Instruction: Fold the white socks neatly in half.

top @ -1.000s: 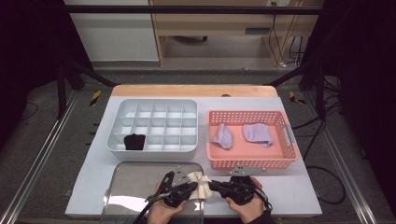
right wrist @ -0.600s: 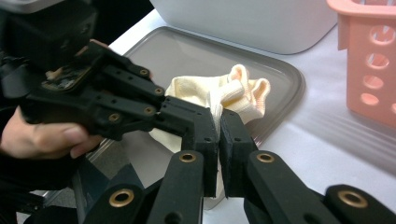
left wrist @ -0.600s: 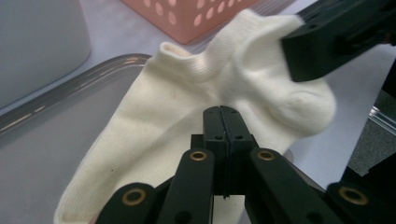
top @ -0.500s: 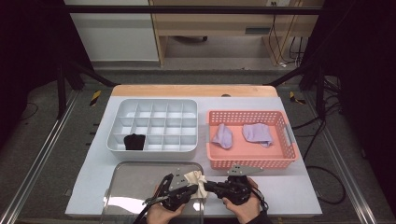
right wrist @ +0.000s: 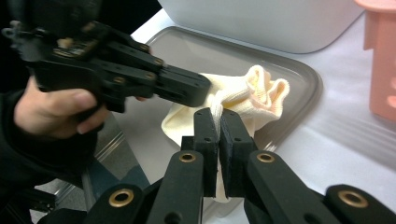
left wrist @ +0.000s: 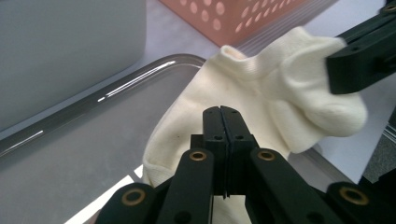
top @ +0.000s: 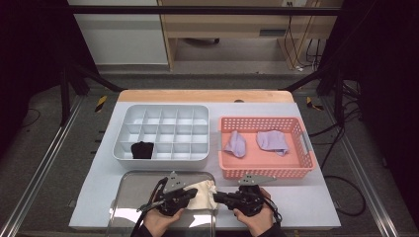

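Observation:
A cream sock (top: 201, 193) hangs low over the right end of the metal tray (top: 133, 197), held from both sides. My left gripper (top: 192, 194) is shut on the sock's left part; in the left gripper view its jaws (left wrist: 221, 116) pinch the sock (left wrist: 261, 98). My right gripper (top: 218, 197) is shut on the sock's other end; in the right gripper view a fold of the sock (right wrist: 243, 95) sits between its jaws (right wrist: 217, 114). The left gripper (right wrist: 187, 88) shows there too, clamped on the fabric from the left.
A grey compartment box (top: 163, 131) with a black sock (top: 142, 149) in a front cell stands behind the tray. A pink basket (top: 265, 168) at the right holds two lilac socks (top: 235, 143) (top: 272, 141). The white table top (top: 306, 202) ends just in front of the hands.
The left gripper has shifted a little with the sock, which now lies lower and more spread between the two grippers. The right gripper has stayed put.

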A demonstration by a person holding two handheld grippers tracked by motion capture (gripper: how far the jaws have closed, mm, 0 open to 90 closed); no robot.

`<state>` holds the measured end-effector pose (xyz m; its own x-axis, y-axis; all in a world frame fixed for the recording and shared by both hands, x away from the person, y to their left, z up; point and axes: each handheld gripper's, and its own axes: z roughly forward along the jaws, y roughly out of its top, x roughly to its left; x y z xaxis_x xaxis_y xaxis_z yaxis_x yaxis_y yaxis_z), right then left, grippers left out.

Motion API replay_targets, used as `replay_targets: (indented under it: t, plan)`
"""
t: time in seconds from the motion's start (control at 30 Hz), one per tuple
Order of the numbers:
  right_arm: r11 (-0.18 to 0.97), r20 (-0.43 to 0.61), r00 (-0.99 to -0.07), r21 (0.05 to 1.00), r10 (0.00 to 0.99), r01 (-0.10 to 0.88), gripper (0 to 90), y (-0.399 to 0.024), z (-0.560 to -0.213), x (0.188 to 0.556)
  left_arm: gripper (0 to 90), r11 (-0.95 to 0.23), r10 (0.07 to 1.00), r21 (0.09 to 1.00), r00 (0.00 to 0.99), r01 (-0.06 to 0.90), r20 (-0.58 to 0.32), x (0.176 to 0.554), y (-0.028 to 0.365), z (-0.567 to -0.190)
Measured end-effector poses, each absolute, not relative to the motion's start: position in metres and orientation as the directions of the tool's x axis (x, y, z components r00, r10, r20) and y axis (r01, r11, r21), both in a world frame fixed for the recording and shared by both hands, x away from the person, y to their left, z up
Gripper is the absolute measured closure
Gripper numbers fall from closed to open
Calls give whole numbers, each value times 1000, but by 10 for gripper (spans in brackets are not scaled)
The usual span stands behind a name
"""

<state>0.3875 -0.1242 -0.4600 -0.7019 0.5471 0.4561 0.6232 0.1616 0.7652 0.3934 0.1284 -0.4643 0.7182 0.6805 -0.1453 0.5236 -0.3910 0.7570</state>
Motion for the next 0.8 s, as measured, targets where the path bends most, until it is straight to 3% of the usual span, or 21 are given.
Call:
replay_targets:
  t: [0.33,0.67,0.8]
  plan:
    - [175,459,-724,771,515,613,868,-106,-456,392,892,-422,667,737,732,527,-141,394,120,-471]
    - [187,451,-716,762,533,620,866,-103,-457,391,891,-342,771,768,629,542,-101,381,183,-455]
    - [193,451,-715,758,534,622,865,-98,-456,392,892,-346,777,748,620,566,-109,384,186,-463]
